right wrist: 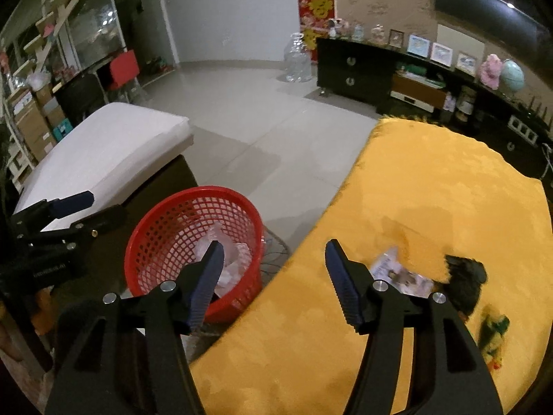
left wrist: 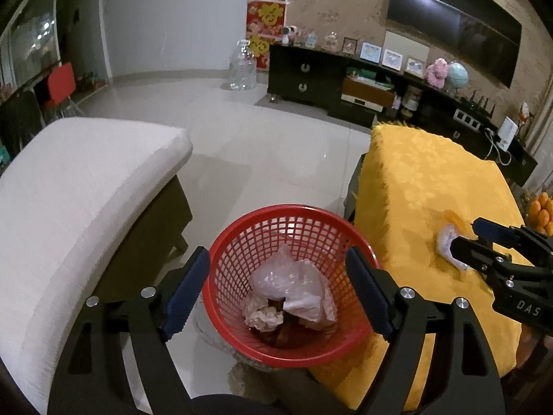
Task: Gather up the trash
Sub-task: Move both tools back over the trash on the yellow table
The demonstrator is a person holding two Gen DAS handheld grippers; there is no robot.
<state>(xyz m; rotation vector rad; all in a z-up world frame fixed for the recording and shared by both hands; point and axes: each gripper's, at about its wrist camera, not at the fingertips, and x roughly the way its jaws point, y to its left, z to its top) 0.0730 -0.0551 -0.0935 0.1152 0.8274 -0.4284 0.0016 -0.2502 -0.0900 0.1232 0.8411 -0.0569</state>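
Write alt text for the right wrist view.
The open right gripper hovers over the edge of a yellow-covered table, empty, with a pale wrapper, a dark scrap and a greenish wrapper lying on it. A red basket holding trash stands on the floor to its left.

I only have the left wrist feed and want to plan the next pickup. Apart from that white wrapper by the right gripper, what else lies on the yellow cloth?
Observer: A dark clump lies just right of the white wrapper.
Operator: Anything more?
Observer: Yes, a small green and yellow scrap sits nearer the yellow cloth's right edge.
Operator: Is the right gripper holding anything?
Observer: No, the right gripper is open and empty, above the cloth edge beside the red basket.
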